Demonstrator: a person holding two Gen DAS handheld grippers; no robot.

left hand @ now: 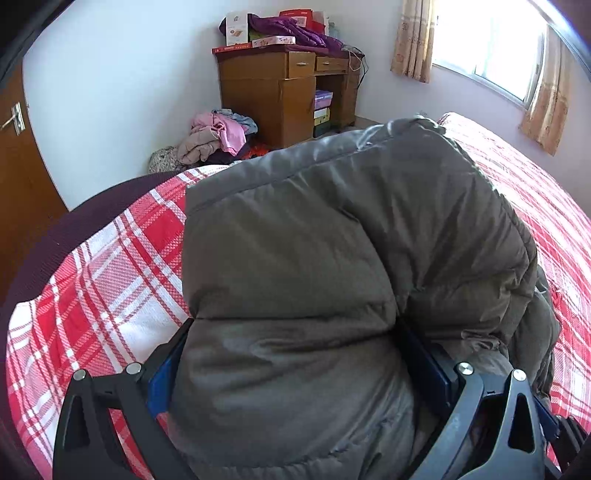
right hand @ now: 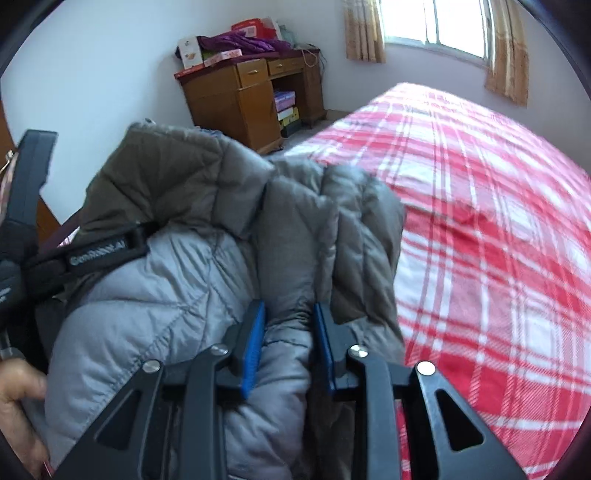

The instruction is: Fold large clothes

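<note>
A grey-brown puffy down jacket [left hand: 303, 236] lies bunched on the red-and-white plaid bed [left hand: 110, 266]. My left gripper [left hand: 295, 326] stands wide, and a thick padded fold fills the gap and presses against both blue pads [left hand: 160, 376]. In the right wrist view the jacket [right hand: 184, 280] shows its lighter grey lining. My right gripper [right hand: 288, 306] is shut on a narrower fold of it, which is squeezed between the blue pads [right hand: 253, 347]. The left gripper [right hand: 99, 254] shows at the left of that view, buried in the jacket.
A wooden desk [left hand: 280, 92] piled with boxes and purple cloth stands at the far wall. A heap of clothes [left hand: 218, 136] lies on the floor beside it. The plaid bed [right hand: 480, 229] stretches right toward a curtained window [right hand: 436, 26]. A hand [right hand: 18, 406] shows at the lower left.
</note>
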